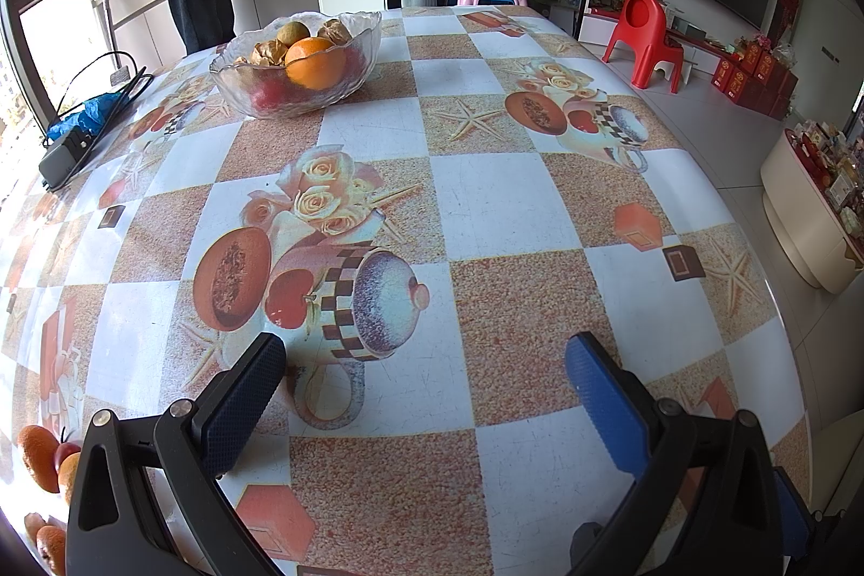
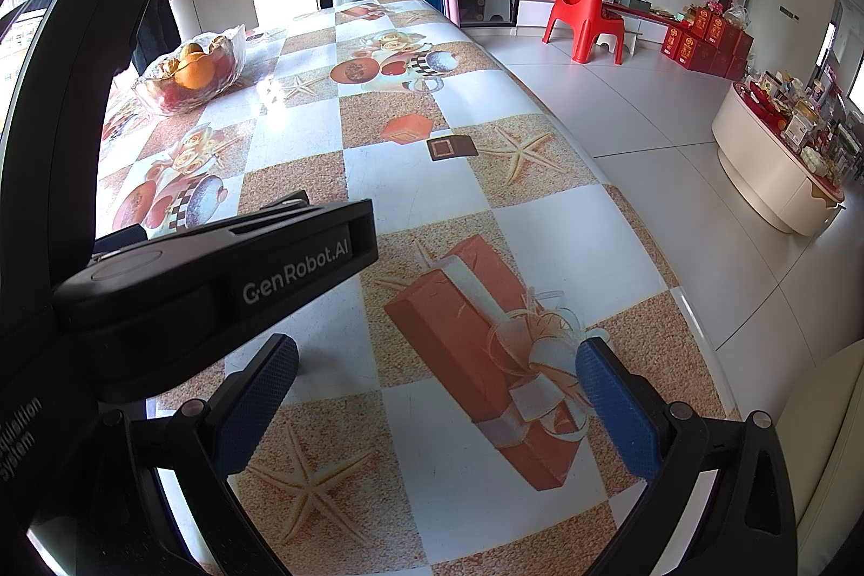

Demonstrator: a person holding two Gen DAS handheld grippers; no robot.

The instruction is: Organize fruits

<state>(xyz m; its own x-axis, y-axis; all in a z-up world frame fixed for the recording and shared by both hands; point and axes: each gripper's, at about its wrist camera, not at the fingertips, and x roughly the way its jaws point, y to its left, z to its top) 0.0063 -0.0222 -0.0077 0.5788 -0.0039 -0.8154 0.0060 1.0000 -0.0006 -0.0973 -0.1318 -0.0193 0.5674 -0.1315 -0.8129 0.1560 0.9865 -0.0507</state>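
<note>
Left gripper (image 1: 424, 392) gapes wide, gripping nothing; right gripper (image 2: 437, 392) likewise spread and bare. We see the glass bowl (image 1: 294, 98) well ahead and left of our left gripper, holding an orange (image 1: 315, 60), walnuts and red fruit. Loose oranges (image 1: 38, 457) sit just beside the left gripper, on its left, so we judge the left hand nearer. Bowl rippled, clear; oranges round, dimpled; tablecloth (image 1: 486, 198) glossy.

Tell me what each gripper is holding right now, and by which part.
Nothing is held. The left gripper and the right gripper both stand open over the table, with only tablecloth between their fingers. The fruit sits in the glass bowl, far from both.
</note>
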